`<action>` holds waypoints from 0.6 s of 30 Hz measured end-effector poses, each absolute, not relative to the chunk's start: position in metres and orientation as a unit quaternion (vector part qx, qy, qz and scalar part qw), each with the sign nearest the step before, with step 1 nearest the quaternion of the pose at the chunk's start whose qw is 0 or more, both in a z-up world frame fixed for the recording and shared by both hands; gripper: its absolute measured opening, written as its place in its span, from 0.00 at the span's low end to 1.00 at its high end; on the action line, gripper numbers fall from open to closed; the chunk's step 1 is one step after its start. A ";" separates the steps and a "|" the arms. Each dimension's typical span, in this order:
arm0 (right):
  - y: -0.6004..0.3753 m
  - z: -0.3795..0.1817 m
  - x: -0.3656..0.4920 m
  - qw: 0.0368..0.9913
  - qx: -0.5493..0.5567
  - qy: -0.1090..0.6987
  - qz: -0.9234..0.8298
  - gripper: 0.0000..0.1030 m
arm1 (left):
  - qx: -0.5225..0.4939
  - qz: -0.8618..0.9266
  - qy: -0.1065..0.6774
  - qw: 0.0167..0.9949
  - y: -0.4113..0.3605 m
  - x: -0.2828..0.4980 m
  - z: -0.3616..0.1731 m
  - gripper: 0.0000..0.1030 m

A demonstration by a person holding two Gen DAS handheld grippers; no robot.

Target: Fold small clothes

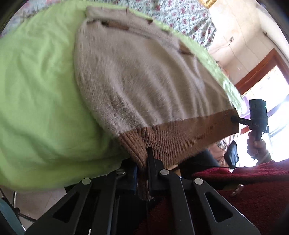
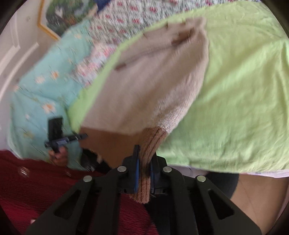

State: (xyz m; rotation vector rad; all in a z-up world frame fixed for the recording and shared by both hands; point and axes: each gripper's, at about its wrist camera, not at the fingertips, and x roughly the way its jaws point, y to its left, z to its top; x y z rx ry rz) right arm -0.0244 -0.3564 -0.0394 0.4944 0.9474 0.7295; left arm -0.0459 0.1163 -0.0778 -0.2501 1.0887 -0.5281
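While both black two-finger grippers are pinching the ribbed brown hem of a small fuzzy beige knitted sweater (image 1: 137,72), the garment is lying spread across a light green fleece blanket (image 1: 36,90) and filling the middle of both wrist views. At the bottom centre of the left wrist view, the left gripper (image 1: 143,173) is clamping a bunched fold of that hem (image 1: 162,139), its jaws drawn narrow with the ribbing squeezed between them. At the right edge of the same view, the right gripper (image 1: 234,119) is gripping the hem's far corner, with a hand (image 1: 256,146) wrapped around its handle below the mounted camera. In the right wrist view, the right gripper's blue-padded jaws are closing narrowly on a strip of ribbed hem at the bottom centre, while the left gripper is showing small and blurred at the lower left, touching the opposite corner. The sweater's collar end is pointing toward the top of each frame. A floral-print sheet (image 1: 180,14) is lying beyond the blanket, a dark red textured cloth (image 1: 252,189) is filling the lower corner, and a pale turquoise flowered cover (image 2: 39,90) is sitting at the left of the right wrist view.
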 end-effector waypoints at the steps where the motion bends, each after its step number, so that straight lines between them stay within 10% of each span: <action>1: -0.359 -0.034 -0.022 0.800 0.240 0.430 0.343 0.10 | -0.122 -0.248 0.500 0.821 0.117 -0.048 -0.070 0.06; 18: -0.371 0.043 0.033 0.852 0.285 0.304 0.318 0.10 | -0.174 -0.234 0.312 0.904 0.121 -0.009 0.057 0.06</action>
